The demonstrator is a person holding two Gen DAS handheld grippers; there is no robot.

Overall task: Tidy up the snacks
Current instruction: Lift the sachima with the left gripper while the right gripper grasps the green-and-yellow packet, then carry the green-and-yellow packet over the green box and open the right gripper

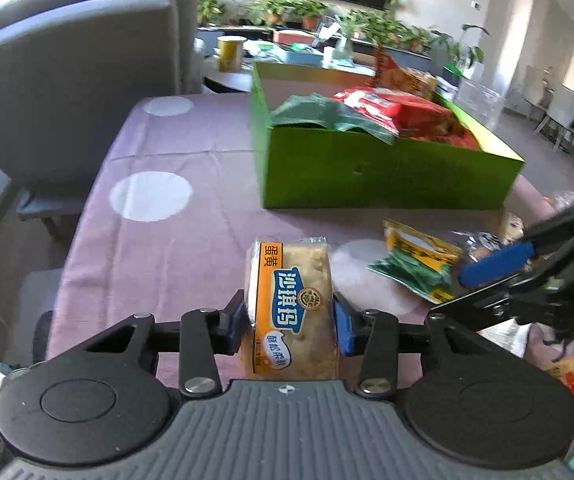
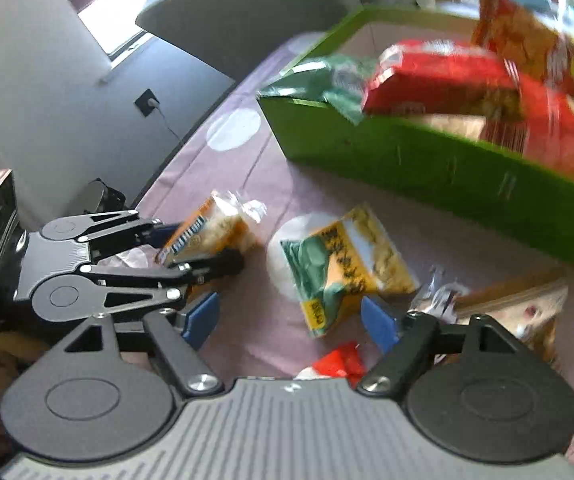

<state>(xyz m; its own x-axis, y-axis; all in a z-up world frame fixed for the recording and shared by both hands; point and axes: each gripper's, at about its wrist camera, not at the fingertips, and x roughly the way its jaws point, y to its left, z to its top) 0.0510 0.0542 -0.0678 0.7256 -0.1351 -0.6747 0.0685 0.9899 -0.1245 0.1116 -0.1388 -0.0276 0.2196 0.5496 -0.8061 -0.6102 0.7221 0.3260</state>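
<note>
My left gripper (image 1: 291, 320) is shut on an orange sachima snack pack (image 1: 291, 300), held above the purple tablecloth; the pack also shows in the right wrist view (image 2: 211, 232). My right gripper (image 2: 291, 320) is open and empty, just over a yellow and green snack packet (image 2: 347, 268) lying on the cloth, which also shows in the left wrist view (image 1: 419, 264). A green box (image 1: 367, 168) stands beyond, holding green and red snack bags (image 1: 391, 108). The box fills the upper right of the right wrist view (image 2: 447, 164).
A small red wrapper (image 2: 339, 362) lies under my right gripper. A clear-wrapped snack (image 2: 519, 304) lies to its right. A grey sofa (image 1: 67, 80) stands left of the table. A yellow cup (image 1: 230, 52) and plants sit on a far table.
</note>
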